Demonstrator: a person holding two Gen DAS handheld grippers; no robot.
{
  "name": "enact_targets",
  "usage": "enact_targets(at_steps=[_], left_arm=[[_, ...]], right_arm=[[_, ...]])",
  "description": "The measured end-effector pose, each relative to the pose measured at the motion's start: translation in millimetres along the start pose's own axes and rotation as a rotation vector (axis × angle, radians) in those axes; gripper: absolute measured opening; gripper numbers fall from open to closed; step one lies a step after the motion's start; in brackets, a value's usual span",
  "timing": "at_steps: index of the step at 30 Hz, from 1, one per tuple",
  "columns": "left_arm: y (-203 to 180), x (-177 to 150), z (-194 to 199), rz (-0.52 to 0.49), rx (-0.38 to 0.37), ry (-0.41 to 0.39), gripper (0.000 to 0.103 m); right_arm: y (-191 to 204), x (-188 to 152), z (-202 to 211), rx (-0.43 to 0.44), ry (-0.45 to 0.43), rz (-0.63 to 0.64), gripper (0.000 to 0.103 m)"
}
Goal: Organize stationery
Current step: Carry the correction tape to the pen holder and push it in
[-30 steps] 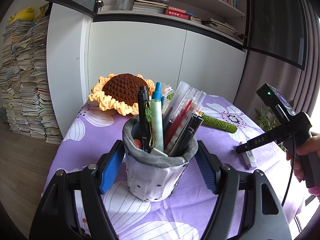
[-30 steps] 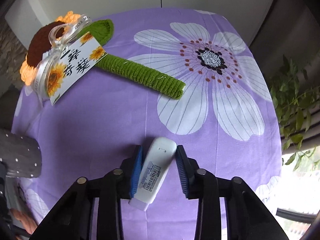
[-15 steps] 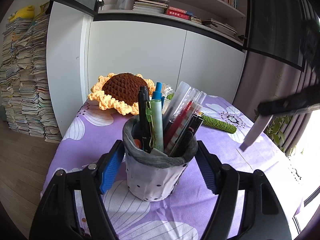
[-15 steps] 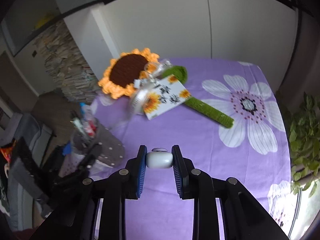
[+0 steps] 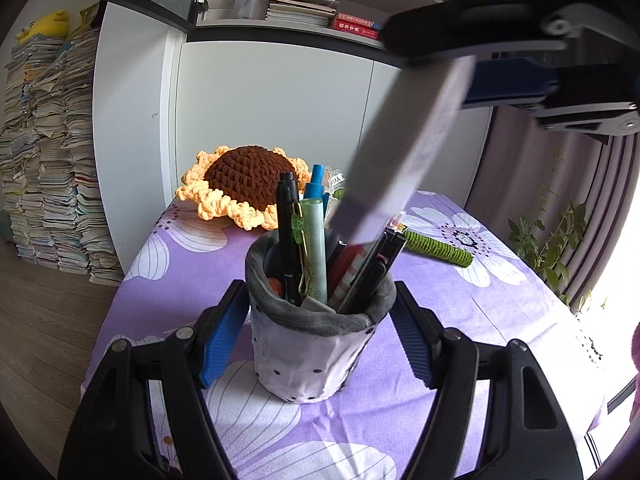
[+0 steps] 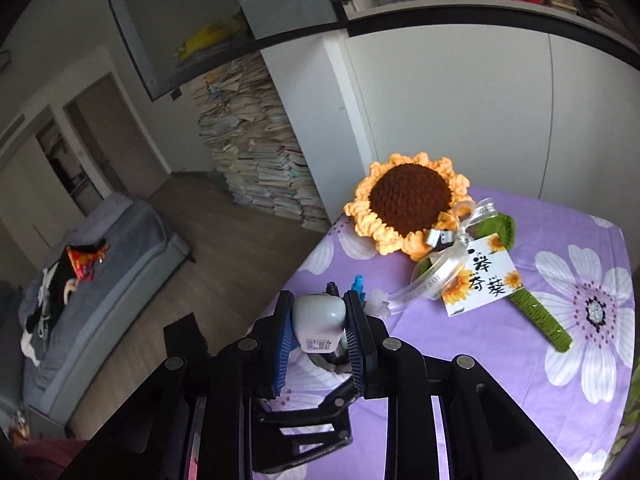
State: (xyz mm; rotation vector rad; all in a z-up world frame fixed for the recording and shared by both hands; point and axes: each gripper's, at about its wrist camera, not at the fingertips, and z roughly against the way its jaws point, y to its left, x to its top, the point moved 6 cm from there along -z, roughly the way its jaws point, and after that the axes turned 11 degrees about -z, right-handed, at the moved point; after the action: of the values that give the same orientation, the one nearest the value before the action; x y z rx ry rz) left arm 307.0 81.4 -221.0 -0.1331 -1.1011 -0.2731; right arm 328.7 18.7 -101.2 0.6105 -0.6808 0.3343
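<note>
**Corrector poised over a crowded pen pot**

Pads of the left tool (image 5: 318, 334) press both sides of the fabric pen pot (image 5: 314, 344), steadying it on the purple surface (image 5: 500, 308). Above it, the right tool (image 6: 318, 330), which has just tightened, is clenched on the white correction-tape case (image 6: 319, 322), tilted over the rim. Packed pens (image 5: 290, 236) could block its tip, so it may jam or tip out.

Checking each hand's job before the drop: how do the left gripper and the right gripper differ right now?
The left gripper is low on the purple tablecloth, its pads set wide around the fabric pen pot; the right gripper is raised above that pot. The left one brackets a squat tub, while the right one's jaws, narrow after just closing, clamp a slim white correction-tape case tilted toward the pens. Both have blue pads.
</note>
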Motion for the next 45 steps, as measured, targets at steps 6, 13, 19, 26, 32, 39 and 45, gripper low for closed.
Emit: enact_targets(at_steps=[6,13,19,26,32,39,45], left_arm=[[0,0,0,0.0,0.0,0.0,0.071],[0,0,0,0.0,0.0,0.0,0.071],[0,-1,-1,0.0,0.0,0.001,0.071],[0,-1,-1,-0.001,-0.001,0.001,0.072],[-2,-2,-1,0.002,-0.016,0.004,0.072],[0,-2,-1,0.014,-0.023,0.006,0.07],[-1,-2,-1,0.014,-0.024,0.005,0.07]], right_arm=[[1,0,-28,0.031,0.031,0.03,0.027],[-2,-8,-45,-0.02,0.073,0.081,0.027],[-4,-10,-49,-0.019,0.072,0.112,0.027],[-7,-12,-51,0.018,0.076,0.118,0.027],[-11,-15,-51,0.008,0.091,0.116,0.027],[-19,-10,-44,0.036,0.085,0.058,0.028],[-27,-8,-18,0.034,0.006,0.011,0.048]])
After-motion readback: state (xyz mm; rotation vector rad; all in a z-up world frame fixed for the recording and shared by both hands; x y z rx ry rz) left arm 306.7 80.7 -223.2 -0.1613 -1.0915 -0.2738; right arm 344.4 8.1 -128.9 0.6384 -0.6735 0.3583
